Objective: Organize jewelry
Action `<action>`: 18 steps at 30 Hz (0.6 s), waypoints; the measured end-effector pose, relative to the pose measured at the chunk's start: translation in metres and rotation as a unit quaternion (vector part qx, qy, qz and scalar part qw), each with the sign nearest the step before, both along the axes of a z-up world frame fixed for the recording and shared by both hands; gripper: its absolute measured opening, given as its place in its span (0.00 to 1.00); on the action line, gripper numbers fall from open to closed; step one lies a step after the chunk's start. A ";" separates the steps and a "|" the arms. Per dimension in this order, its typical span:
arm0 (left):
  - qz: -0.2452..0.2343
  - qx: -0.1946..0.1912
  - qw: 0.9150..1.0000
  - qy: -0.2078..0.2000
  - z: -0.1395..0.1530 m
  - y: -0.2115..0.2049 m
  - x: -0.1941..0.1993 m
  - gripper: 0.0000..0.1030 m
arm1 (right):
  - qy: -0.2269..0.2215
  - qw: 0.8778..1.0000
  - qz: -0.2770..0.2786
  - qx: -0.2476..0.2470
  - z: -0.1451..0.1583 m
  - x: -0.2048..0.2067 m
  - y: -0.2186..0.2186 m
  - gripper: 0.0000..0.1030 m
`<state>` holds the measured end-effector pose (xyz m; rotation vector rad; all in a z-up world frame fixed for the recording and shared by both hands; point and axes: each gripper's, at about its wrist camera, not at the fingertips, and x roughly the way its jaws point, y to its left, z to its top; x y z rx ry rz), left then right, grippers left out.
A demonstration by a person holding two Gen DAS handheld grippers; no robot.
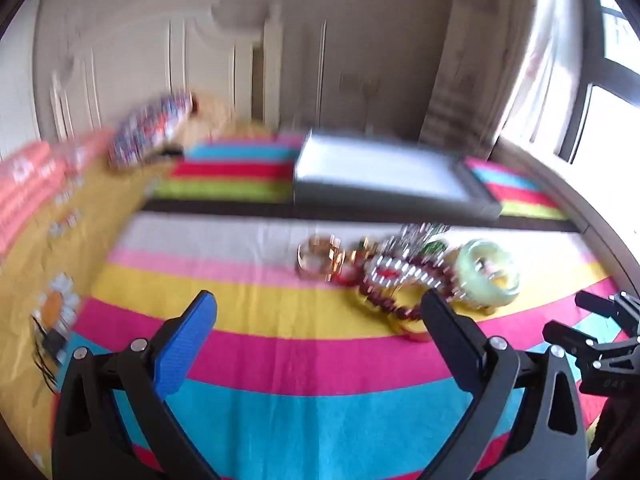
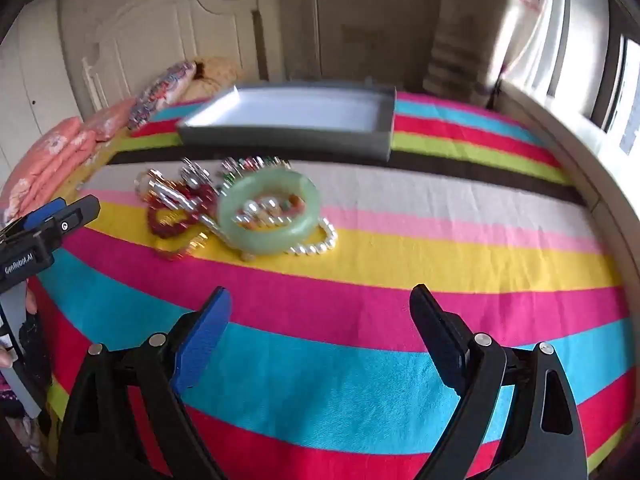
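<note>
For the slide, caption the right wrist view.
Open right tool above striped cloth, facing piled jewelry before an empty grey tray.

The striped bedspread [image 2: 360,272] looks like matt woven cloth. The pale green bangle [image 2: 269,216] is smooth and glossy, stone-like; beside it the pearl bracelet [image 2: 316,245] shines. The gold bangle [image 1: 320,258] gleams like polished metal. The grey tray [image 2: 288,136] appears matt.

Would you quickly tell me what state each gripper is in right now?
Left gripper: open, holding nothing.
Right gripper: open, holding nothing.
</note>
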<state>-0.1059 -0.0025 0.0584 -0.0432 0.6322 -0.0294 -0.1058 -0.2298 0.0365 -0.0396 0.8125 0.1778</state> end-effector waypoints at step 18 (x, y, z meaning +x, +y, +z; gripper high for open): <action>-0.015 0.010 0.995 -0.095 0.020 -0.024 -0.042 0.98 | -0.177 0.984 0.013 0.006 0.044 -0.044 0.036 0.84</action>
